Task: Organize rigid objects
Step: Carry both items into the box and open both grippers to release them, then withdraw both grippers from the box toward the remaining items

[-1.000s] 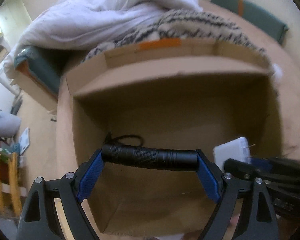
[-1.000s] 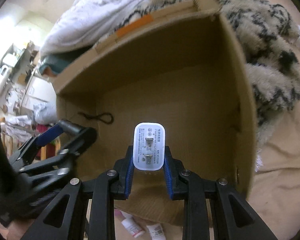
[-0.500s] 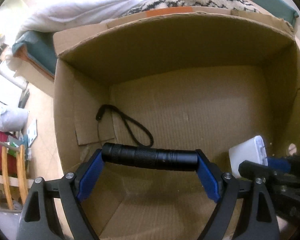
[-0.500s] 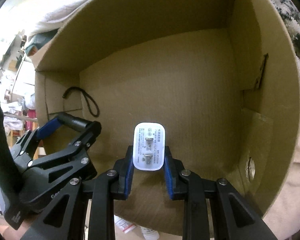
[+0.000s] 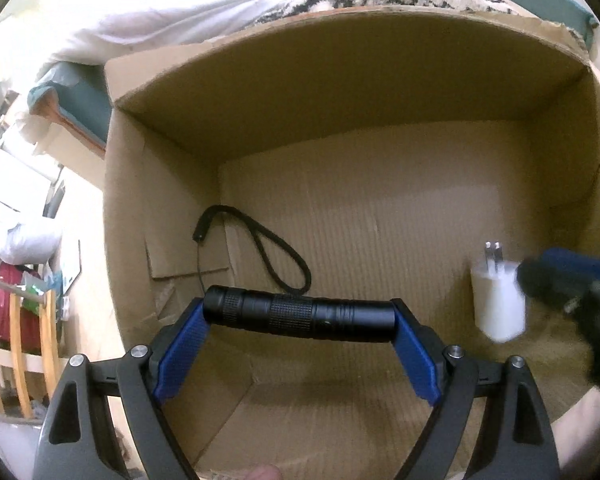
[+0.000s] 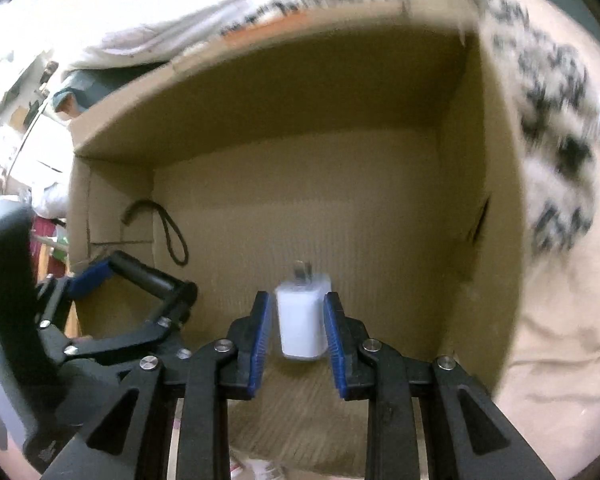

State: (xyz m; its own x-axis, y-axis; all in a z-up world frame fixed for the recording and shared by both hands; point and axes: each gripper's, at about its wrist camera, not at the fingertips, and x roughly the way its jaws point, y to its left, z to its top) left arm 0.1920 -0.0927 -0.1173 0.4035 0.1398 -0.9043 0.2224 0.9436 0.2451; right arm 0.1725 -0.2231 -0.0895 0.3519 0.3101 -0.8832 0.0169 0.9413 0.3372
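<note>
An open cardboard box fills both views. Inside it, my left gripper is shut on a black flashlight, held end to end between the blue pads. The flashlight's black lanyard trails onto the box floor. My right gripper is shut on a white plug charger, which is blurred. It is tilted, with its prongs pointing away from the camera, low over the floor. The left wrist view shows the charger at the blurred tips of my right gripper. The right wrist view shows the left gripper to the left.
A white duvet and a black-and-cream fuzzy blanket lie behind and right of the box. A teal cushion sits at the back left. Wooden rails stand at the far left.
Both grippers have sunk deeper into the box. The charger has swung between the right pads, its prongs turning from facing the camera to pointing away. The flashlight stays gripped as before.
</note>
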